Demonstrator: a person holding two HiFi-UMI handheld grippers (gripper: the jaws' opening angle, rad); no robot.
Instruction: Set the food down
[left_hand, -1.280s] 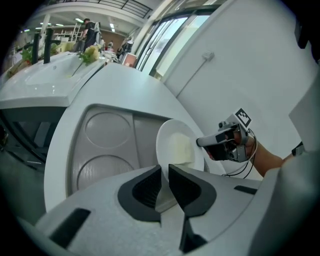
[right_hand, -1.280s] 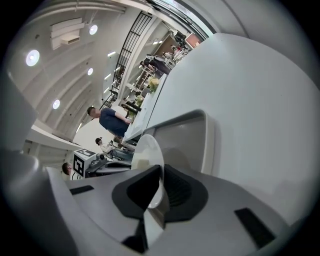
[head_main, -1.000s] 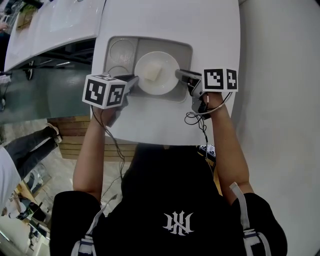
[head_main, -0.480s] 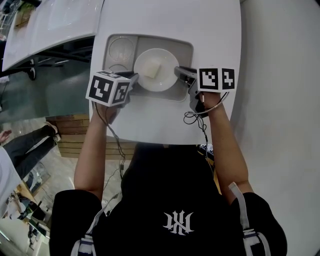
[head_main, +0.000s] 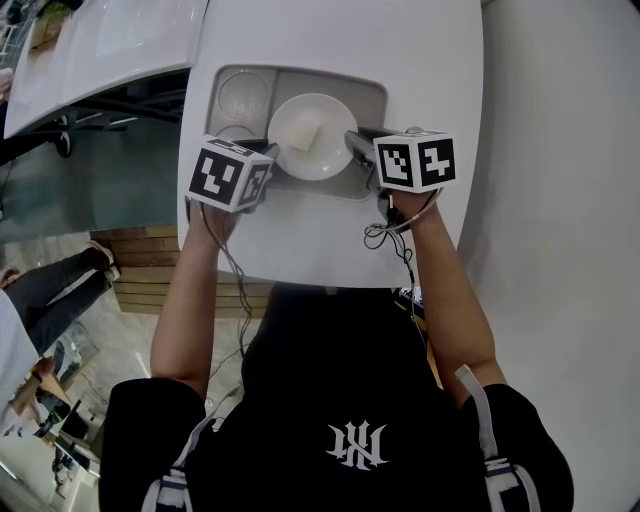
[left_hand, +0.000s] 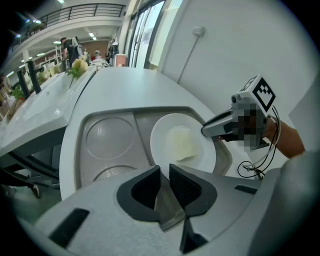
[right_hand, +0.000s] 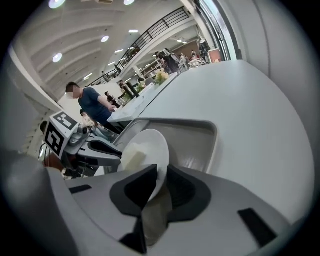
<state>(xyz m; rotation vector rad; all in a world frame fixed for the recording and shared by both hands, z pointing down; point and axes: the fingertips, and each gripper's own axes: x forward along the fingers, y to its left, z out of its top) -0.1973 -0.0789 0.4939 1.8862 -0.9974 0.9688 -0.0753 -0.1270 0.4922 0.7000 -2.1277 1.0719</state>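
The pale block of food (head_main: 305, 140) lies on a white plate (head_main: 326, 112). The plate sits in the large compartment of a grey tray (head_main: 374, 96) on the white bench (head_main: 340, 40). The right gripper (right_hand: 160, 175) has the plate's rim between its jaws, which are opening. The left gripper (left_hand: 165, 174) is at the opposite rim, jaws slightly apart with nothing between them.
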